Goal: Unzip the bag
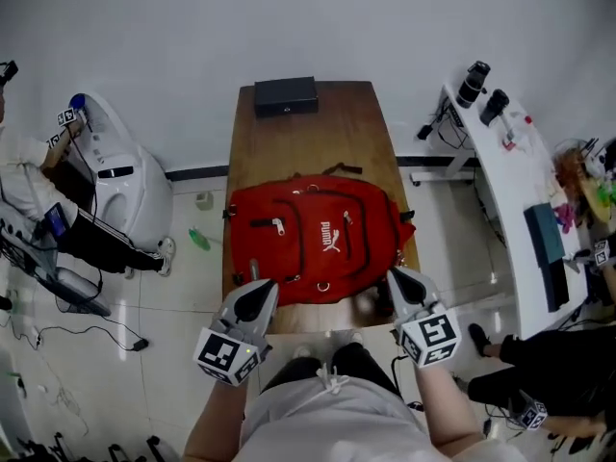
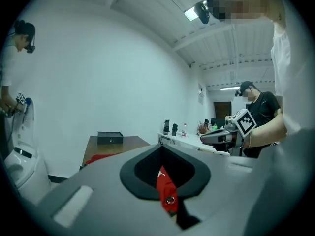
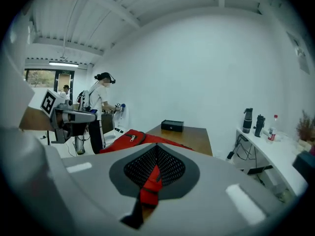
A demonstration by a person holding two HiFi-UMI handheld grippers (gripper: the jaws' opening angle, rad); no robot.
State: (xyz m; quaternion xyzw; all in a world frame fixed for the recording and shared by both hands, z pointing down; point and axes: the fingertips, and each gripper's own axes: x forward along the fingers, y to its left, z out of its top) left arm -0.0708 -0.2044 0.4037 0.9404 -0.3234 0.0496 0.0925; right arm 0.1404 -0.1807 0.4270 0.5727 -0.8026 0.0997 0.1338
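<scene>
Lab: white workbench (image 1: 505,200), floor cables (image 1: 67,333), bystander (image 1: 24,183) holding marker cube (image 1: 65,117).

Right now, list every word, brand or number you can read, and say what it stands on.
"PUMA": white print on the red bag.
Box: any print is too small to read.
Nothing else is readable.
</scene>
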